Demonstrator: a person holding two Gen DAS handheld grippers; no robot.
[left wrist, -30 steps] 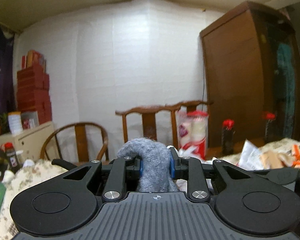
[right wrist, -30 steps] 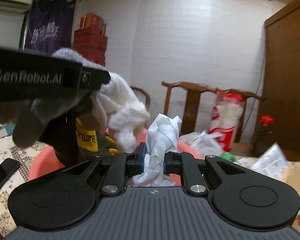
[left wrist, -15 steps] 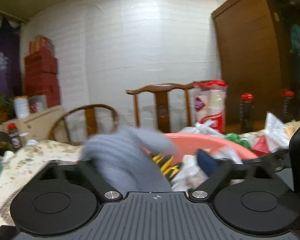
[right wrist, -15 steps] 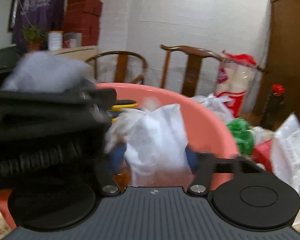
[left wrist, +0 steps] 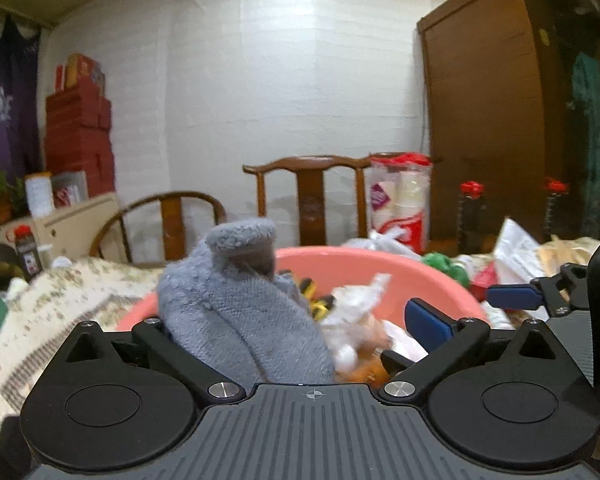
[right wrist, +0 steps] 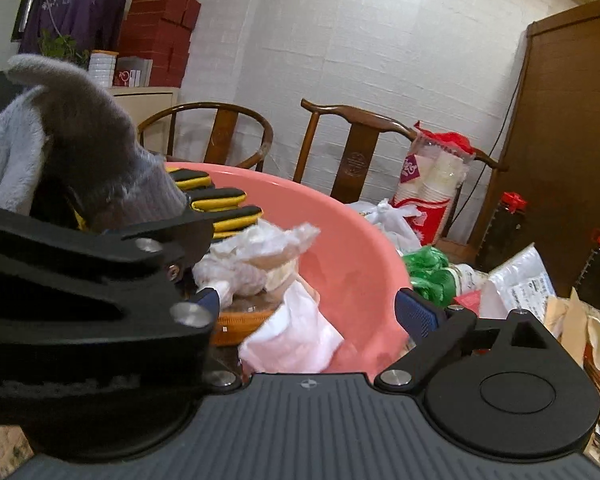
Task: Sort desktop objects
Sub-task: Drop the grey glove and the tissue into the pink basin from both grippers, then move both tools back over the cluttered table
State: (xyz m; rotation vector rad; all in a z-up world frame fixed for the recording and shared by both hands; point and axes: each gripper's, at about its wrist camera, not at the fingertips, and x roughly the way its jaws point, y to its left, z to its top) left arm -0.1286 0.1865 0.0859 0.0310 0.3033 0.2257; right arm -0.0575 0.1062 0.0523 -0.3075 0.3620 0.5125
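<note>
Grey fleece cloth (left wrist: pixel 244 312), bunched and slumped, lies over the near left rim of the round pink plastic basin (left wrist: pixel 400 272), leaning against the left finger of the left gripper (left wrist: pixel 296 320); its jaws stand fully wide and pinch nothing. Right of the cloth, yellow-and-black work gloves (right wrist: pixel 216 200) lie in the basin. Further right, the right gripper (right wrist: pixel 308 304) is opening its jaws, with crumpled white tissue paper (right wrist: pixel 296 336) loose between them, clear of the pads and down inside the basin beside a clear plastic bag (right wrist: pixel 256 256).
</note>
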